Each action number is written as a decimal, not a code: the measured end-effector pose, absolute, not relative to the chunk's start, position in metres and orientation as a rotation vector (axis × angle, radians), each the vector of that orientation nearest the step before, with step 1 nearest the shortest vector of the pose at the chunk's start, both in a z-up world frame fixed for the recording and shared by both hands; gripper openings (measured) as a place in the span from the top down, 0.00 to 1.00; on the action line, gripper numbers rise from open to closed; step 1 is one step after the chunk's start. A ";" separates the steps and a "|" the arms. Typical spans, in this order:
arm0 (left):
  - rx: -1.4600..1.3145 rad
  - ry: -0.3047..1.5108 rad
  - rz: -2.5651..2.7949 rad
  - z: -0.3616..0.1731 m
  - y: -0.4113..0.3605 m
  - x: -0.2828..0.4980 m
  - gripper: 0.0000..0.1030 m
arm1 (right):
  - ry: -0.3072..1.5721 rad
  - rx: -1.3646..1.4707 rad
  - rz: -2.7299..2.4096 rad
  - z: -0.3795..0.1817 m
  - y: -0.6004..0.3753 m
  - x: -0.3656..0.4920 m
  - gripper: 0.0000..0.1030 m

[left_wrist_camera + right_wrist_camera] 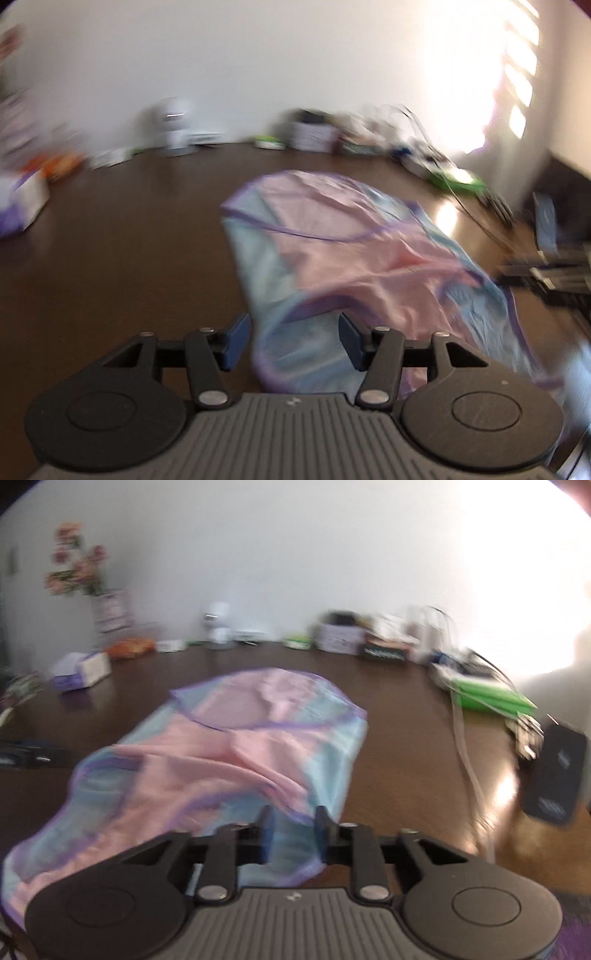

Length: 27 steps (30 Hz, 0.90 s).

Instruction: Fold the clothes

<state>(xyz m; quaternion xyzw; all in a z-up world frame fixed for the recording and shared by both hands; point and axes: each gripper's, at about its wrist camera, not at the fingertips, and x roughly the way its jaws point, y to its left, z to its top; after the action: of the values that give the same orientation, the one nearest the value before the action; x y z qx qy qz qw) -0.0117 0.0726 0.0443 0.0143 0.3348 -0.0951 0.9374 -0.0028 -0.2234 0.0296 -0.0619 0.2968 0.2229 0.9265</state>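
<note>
A thin pink and light-blue garment [332,240] with purple edging lies rumpled on the dark wooden table [129,240]. My left gripper [293,332] is low over its near left corner with the jaws standing wide; cloth lies between the blue pads, which do not press on it. In the right wrist view the same garment [229,753] spreads left and ahead. My right gripper [294,830] is at its near right corner, jaws narrowly apart, with light-blue cloth in the gap and no visible pinch. Both views are blurred.
Along the wall stand a vase of pink flowers [110,616], a tissue box [81,670], a small white figure [218,626] and boxes [340,637]. At the right lie a green packet [487,698], cables [465,746] and a dark flat device [557,771].
</note>
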 end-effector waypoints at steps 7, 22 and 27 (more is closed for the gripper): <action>-0.078 0.732 -0.205 0.035 0.098 0.011 0.99 | 0.693 -0.111 0.445 0.013 -0.216 0.035 0.99; -0.113 0.819 -0.401 0.031 0.031 0.020 0.72 | 0.743 0.010 0.645 0.020 -0.198 0.009 0.68; -0.133 0.800 -0.411 0.025 0.036 0.014 0.97 | 0.772 0.103 0.604 0.011 -0.198 0.025 0.70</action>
<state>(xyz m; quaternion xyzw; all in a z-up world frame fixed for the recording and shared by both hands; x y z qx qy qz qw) 0.0141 0.0357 0.0252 -0.0641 0.3866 -0.1986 0.8983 0.0247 -0.1977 0.0115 0.0493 0.3707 0.2901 0.8809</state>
